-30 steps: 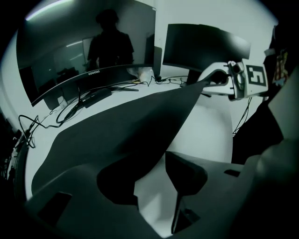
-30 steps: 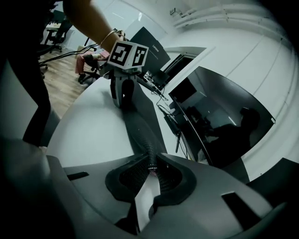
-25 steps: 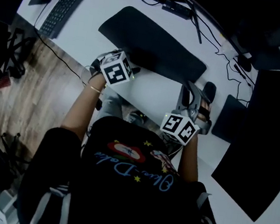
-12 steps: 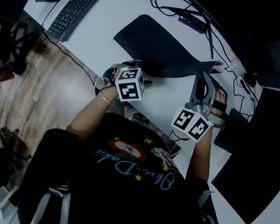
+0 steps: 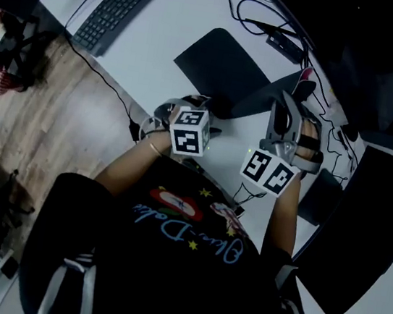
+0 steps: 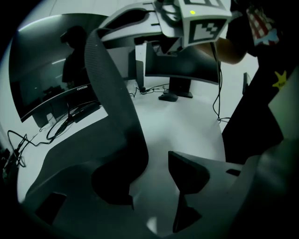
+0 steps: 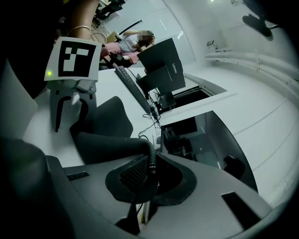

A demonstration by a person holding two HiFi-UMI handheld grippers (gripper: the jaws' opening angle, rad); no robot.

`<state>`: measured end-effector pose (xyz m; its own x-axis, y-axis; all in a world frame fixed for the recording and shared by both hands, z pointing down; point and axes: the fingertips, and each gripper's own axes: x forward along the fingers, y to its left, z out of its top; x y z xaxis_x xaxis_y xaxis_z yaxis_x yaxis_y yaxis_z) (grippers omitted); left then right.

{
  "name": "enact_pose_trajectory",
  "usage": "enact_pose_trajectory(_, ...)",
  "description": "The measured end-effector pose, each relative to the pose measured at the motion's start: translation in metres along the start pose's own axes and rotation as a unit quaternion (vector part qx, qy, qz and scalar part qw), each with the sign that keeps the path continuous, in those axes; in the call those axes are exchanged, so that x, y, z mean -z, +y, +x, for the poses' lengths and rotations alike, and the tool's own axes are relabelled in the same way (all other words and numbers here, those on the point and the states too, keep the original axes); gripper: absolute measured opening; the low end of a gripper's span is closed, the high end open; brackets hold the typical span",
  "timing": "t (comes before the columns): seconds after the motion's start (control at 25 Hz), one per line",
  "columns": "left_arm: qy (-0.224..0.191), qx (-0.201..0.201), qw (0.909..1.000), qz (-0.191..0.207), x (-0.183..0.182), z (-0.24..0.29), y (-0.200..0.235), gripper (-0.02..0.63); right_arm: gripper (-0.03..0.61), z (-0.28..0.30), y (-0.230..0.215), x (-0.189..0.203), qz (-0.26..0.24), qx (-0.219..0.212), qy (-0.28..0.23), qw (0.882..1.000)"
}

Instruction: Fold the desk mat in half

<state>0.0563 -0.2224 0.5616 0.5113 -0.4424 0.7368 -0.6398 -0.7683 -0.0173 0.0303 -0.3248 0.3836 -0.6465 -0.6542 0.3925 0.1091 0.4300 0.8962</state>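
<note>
Two tongs work over the white worktop (image 5: 163, 34) in the head view: the dark desk mat (image 5: 217, 64) lies flat at its left end and is lifted and curling at its right end, with the left tongs (image 5: 202, 108) angled down at its near edge and the right tongs (image 5: 299, 95) held higher at the raised end. Left gripper view adds: the left tongs are spread and have just been opening, with bare worktop in the gap and the mat's flap arcing up as a thin curved band beside one jaw. Right gripper view adds: the right tongs pinch the mat's edge, showing a mesh-textured face and a thick rounded rim.
</note>
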Motion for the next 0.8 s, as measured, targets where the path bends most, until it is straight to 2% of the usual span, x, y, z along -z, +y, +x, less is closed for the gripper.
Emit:
enact_pose_trajectory(0.12,-0.015,0.02,0.9997,0.005,0.002,-0.001,-0.003,0.21,0.034,0.011,0.0,-0.02,-0.011,0.001,-0.02,1.0)
enact_pose_trajectory(0.28,-0.051,0.034,0.9979,-0.02,-0.002,-0.011,0.004,0.21,0.034,0.026,0.001,-0.045,-0.015,0.005,-0.049,0.999)
enact_pose_trajectory(0.52,-0.067,0.008,0.9966,-0.047,0.004,-0.032,0.017,0.207,0.034,0.048,0.017,-0.079,-0.026,-0.009,-0.088,0.996)
enact_pose_trajectory(0.64,-0.083,-0.011,0.9929,-0.085,0.016,-0.05,0.03,0.207,0.034,0.059,0.029,-0.093,-0.037,-0.021,-0.102,0.994)
enact_pose_trajectory(0.8,-0.108,-0.042,0.9812,-0.154,0.038,-0.081,0.05,0.207,0.034,0.073,0.048,-0.113,-0.049,-0.047,-0.12,0.99)
